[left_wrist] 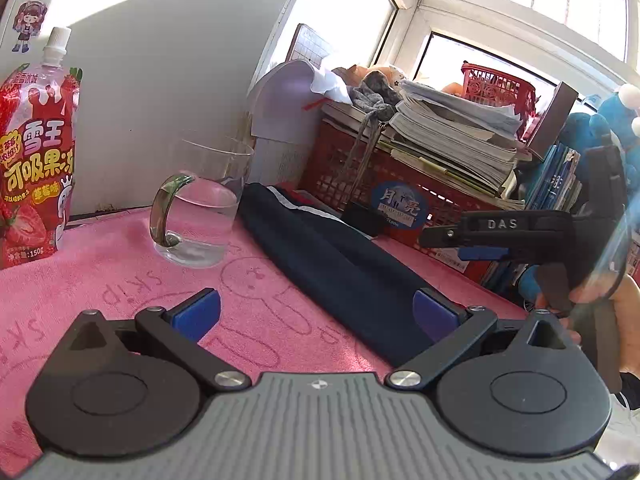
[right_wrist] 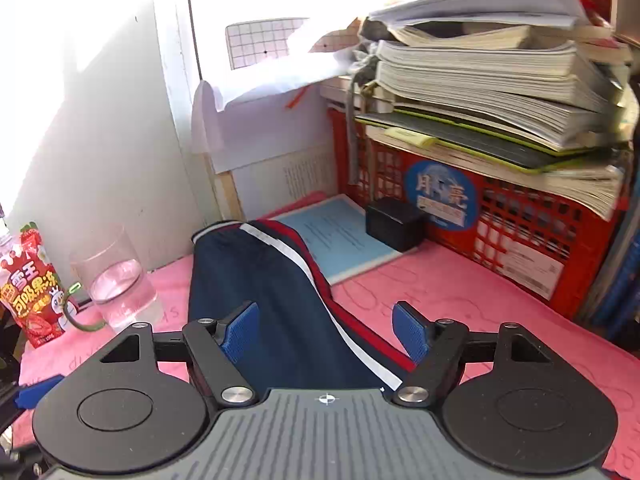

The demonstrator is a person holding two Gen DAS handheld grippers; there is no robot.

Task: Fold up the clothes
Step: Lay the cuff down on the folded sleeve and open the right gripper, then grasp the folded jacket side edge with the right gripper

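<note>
1. Two tongs are in my hands, both spread wide and pinching nothing.
2. My left gripper [left_wrist: 316,314] hovers over the pink towel [left_wrist: 100,280]; its blue pads stand far apart, the right-hand one over the near end of the folded navy trousers [left_wrist: 336,264].
3. My right gripper [right_wrist: 326,330] has its pads parted to either side of the same trousers, which lie between them untouched, as far as I can tell. The red and white side stripe [right_wrist: 316,280] runs toward the right pad.
4. Those trousers lie as a long narrow bundle on the towel, just right of the water glass [left_wrist: 204,208].
5. Left of the glass stands a strawberry jelly pouch [left_wrist: 38,160].
6. Right of the glass, beyond the trousers, sits a red crate [left_wrist: 396,196] topped with stacked books [left_wrist: 456,136].
7. From the left view my right gripper shows at the crate's front, my hand [left_wrist: 624,320] on its handle.
</note>
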